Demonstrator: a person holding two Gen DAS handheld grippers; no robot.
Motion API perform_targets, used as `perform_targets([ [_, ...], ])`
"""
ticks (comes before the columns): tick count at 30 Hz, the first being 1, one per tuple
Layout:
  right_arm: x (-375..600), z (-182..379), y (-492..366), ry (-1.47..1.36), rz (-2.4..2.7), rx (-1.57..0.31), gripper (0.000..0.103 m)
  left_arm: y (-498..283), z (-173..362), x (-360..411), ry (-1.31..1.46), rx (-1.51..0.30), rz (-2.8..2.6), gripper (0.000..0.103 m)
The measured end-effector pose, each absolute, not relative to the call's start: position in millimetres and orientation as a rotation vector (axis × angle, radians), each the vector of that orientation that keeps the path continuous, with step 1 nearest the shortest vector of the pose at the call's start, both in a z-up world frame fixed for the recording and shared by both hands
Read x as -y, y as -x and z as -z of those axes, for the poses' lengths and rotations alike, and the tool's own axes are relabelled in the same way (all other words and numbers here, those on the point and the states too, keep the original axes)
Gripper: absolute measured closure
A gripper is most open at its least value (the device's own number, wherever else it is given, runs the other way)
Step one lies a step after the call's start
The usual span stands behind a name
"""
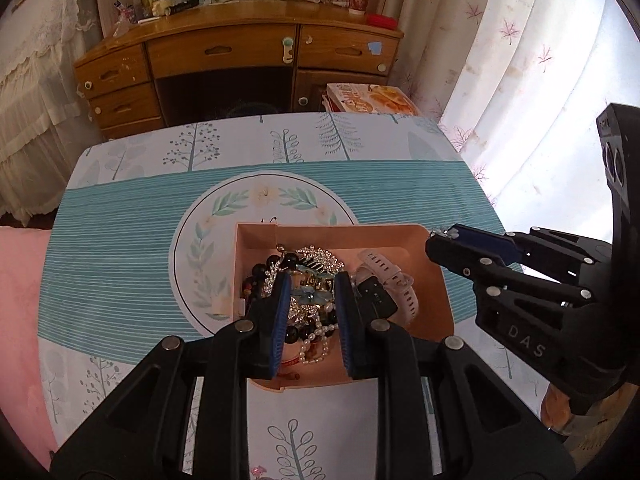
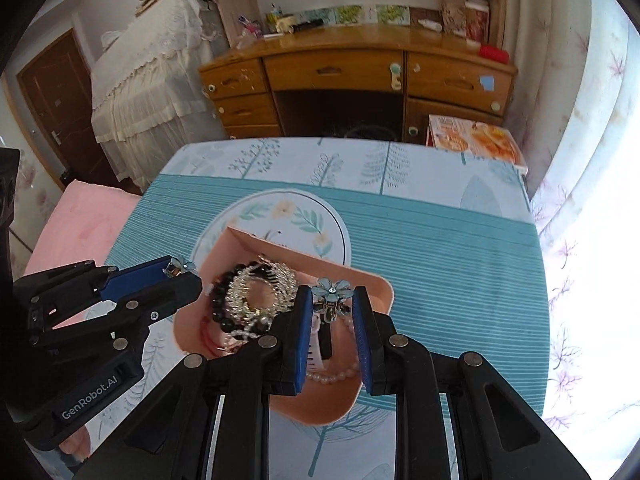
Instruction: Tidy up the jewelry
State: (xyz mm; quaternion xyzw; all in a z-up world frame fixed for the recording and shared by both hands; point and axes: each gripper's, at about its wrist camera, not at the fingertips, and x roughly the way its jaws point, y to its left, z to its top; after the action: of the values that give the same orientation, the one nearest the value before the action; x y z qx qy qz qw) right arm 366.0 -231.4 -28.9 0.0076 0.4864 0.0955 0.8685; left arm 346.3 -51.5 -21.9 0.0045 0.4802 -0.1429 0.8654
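A pink tray (image 1: 434,280) (image 2: 378,286) on the table holds a heap of jewelry: dark bead bracelets (image 2: 218,300), a rhinestone piece (image 2: 256,292), pearl strands (image 1: 316,340) and a white-strapped watch (image 1: 394,284). My left gripper (image 1: 311,300) (image 2: 178,268) is over the tray, shut on a blue flower clip (image 1: 312,296) (image 2: 182,266). My right gripper (image 2: 332,300) (image 1: 444,234) is above the tray's right side, shut on a second blue flower clip (image 2: 331,292).
The table (image 1: 120,240) has a teal and white leaf-print cloth. A wooden desk (image 1: 240,52) stands behind it, a printed box (image 1: 372,98) beside it. A pink cushion (image 1: 20,300) lies at the left, curtains (image 1: 520,80) at the right.
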Motion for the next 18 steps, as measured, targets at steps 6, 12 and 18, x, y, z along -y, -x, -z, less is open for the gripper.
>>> perform_targets([
  [6, 237.2, 65.0, -388.4, -0.022, -0.168, -1.055, 0.081, -360.8, 45.1, 48.8, 0.02, -1.076, 0.304, 0.046],
  [12, 240.7, 73.8, -392.8, -0.036, -0.162, -1.057, 0.079, -358.8, 42.1, 36.0, 0.049, -1.066, 0.285, 0.043],
  [18, 242.0, 63.0, -382.8, -0.04, -0.159, -1.03, 0.079, -341.8, 27.2, 28.1, 0.014, -1.028, 0.259, 0.043],
])
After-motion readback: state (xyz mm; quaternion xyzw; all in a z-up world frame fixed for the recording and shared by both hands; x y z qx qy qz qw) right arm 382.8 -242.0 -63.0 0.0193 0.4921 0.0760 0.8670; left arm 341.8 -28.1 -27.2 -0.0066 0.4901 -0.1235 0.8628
